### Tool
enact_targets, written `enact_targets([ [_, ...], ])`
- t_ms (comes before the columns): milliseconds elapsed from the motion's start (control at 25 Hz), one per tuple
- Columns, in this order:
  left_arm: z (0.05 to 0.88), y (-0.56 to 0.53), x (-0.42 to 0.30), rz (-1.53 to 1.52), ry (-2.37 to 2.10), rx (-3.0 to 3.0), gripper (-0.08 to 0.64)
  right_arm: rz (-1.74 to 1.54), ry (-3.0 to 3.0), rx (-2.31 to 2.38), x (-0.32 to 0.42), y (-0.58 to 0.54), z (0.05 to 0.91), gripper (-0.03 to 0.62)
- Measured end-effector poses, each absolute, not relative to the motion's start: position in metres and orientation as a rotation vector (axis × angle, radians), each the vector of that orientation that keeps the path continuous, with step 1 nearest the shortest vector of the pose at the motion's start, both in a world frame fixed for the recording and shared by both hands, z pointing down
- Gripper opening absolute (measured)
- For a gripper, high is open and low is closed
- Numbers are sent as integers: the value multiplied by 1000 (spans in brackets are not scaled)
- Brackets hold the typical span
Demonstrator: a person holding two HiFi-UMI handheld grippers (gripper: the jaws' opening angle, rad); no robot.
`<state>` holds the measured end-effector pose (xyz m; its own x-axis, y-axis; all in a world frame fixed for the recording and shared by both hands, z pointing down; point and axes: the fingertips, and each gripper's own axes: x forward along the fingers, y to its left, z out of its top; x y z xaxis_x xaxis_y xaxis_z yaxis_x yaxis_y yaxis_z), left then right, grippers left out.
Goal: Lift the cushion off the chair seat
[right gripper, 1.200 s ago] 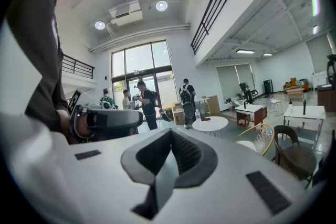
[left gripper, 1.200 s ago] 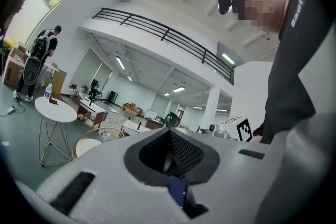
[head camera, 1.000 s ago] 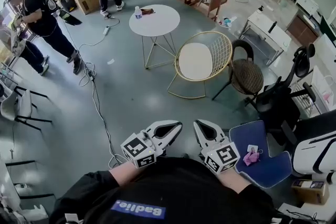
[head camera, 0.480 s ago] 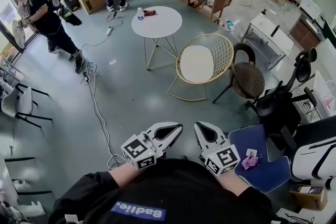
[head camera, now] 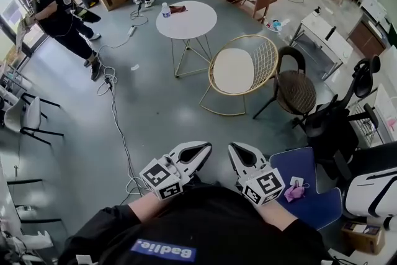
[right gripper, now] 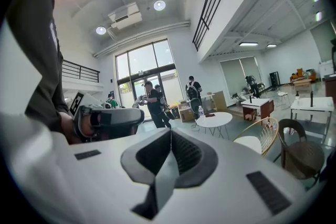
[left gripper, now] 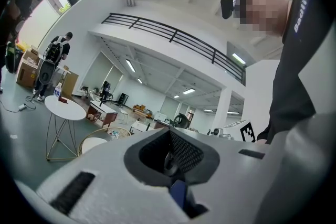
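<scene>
A round white cushion [head camera: 231, 70] lies on the seat of a gold wire chair [head camera: 264, 53] in the middle of the room; it also shows small in the left gripper view as the cushion [left gripper: 94, 142] and in the right gripper view as the cushion [right gripper: 251, 143]. Both grippers are held close to the body, far short of the chair. My left gripper [head camera: 201, 148] is shut with nothing between its jaws. My right gripper [head camera: 238, 149] is level beside it, its jaws meeting on nothing.
A white round table [head camera: 186, 20] with a bottle [head camera: 165, 10] stands behind the chair. A dark wicker chair [head camera: 293, 89] is on its right, a black office chair [head camera: 335, 124] and a blue seat [head camera: 310, 195] nearer. A cable [head camera: 115, 112] crosses the floor. People [head camera: 56, 12] stand far left.
Both grippers stay shut and hardly shift in front of the body. The people at the far left have moved about a little.
</scene>
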<state>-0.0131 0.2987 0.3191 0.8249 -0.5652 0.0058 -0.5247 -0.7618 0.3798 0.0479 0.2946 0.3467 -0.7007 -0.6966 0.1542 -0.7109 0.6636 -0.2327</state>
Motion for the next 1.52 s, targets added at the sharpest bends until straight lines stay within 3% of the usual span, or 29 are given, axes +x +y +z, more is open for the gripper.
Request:
enact_targets([
  [1040,344,16,-85,-113,-609,2667,15,420,-2611,1368,-21,34,358,29],
  [1520,380,-54,-58,-68,-706,2585,15,466,-2615,1338,9,-25,381,29],
])
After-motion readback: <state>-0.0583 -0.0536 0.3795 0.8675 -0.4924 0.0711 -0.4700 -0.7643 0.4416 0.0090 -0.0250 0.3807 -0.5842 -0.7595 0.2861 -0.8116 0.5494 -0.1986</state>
